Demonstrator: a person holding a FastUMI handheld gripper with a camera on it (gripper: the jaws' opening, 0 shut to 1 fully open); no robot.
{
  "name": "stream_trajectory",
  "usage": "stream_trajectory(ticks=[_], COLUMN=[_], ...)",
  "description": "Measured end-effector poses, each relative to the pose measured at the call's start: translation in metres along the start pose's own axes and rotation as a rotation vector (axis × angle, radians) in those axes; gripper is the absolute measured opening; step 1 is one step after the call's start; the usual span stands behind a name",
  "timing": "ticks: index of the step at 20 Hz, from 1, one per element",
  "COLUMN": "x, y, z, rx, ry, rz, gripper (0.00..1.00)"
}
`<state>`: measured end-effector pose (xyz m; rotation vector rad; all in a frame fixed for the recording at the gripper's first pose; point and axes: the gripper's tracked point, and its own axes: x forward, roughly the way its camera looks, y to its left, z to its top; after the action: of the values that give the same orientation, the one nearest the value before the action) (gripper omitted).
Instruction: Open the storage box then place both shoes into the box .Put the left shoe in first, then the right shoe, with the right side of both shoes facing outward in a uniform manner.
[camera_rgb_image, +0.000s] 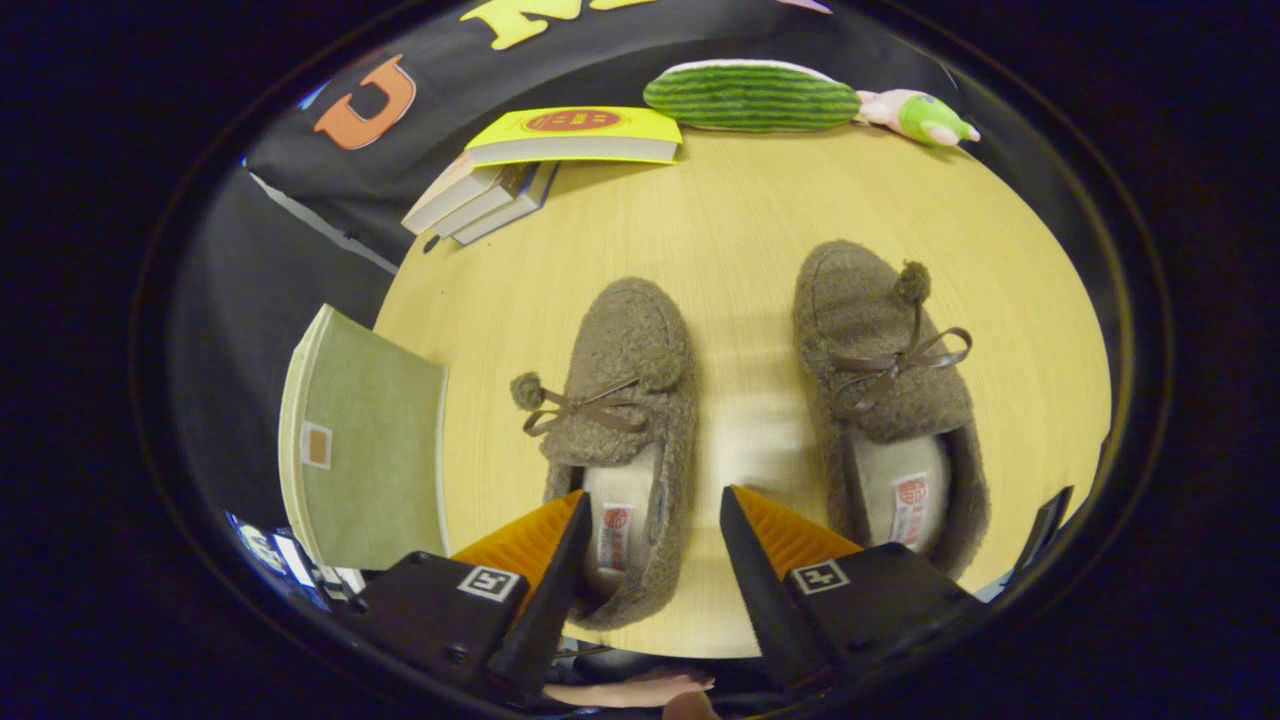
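Gripper (650, 560) spread wide, holding nothing, over the near end of the round pale wooden table (740, 230). The left fuzzy brown slipper with a bow (622, 420) lies between its fingers, heel near, toe pointing far; its twin, the right slipper (885, 390), lies parallel, just right.

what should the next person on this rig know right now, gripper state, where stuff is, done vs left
Gripper: open, holding nothing, one finger over the left shoe's heel opening.
Right shoe: beside it on the round table, toes pointing away.
Green box: at the table's edge, beside the left shoe; whether it is open is unclear.
Done: neither shoe boxed.
Left: box the left shoe, then the right.
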<state>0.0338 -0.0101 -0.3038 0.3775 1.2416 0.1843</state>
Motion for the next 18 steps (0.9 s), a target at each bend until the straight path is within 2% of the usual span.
stream_trajectory(ticks=[5,6,9,10,15,18], x=[0.008,0.009,-0.001,-0.005,-0.041,-0.072], y=[-0.001,-0.002,0.006,0.010,0.028,0.054], z=[0.002,0.002,0.006,0.007,0.007,0.009], rx=[0.084,0.100,0.167,0.174,0.234,0.237], ry=[0.037,0.039,0.005,-0.008,-0.068,-0.119], rz=[0.045,0.046,0.103,0.119,0.192,0.256], gripper=[0.38,0.23,0.10,0.06,0.06,0.06])
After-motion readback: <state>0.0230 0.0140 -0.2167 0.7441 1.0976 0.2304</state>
